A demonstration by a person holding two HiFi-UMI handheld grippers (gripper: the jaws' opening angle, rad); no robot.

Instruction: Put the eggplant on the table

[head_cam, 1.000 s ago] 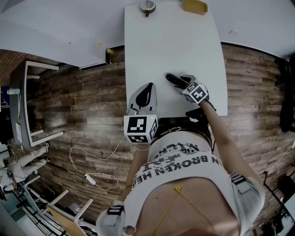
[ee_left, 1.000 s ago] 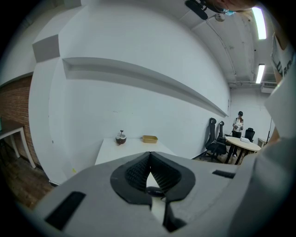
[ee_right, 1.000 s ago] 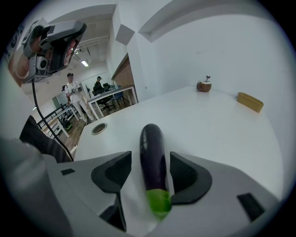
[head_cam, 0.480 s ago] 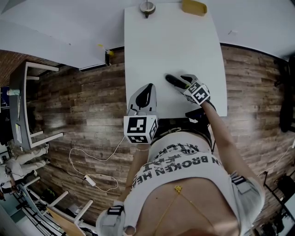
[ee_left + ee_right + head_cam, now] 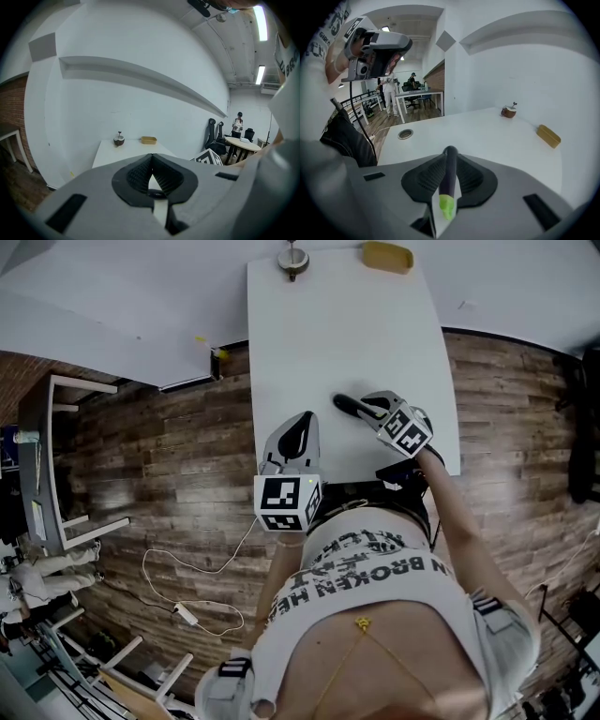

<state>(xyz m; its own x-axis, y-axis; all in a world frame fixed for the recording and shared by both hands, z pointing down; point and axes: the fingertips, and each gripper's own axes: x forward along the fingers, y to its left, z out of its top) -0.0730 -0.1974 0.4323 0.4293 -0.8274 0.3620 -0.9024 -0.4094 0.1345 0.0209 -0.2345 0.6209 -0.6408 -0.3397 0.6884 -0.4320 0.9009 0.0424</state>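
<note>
The right hand-held gripper (image 5: 373,410) hangs over the near right part of the white counter (image 5: 347,334). Its jaws have just been closing and now pinch the eggplant (image 5: 449,171) lengthwise, with the green stem end back toward the gripper body and the dark tip poking out past the fingertips. The head view does not show whether the tip touches the counter. The left hand-held gripper (image 5: 298,433) waits by the near left edge, jaws pressed together on nothing. The eggplant is slim and smooth and lies along the pads rather than across them, so it could slide forward or swing on its stem if the gripper tips steeply or moves sharply. Let go while clear of the surface, it would probably roll, and the right edge of the counter is not far off. A small bowl (image 5: 292,256) and a yellow block (image 5: 388,255) sit at the far end, well apart from any likely resting spot.
</note>
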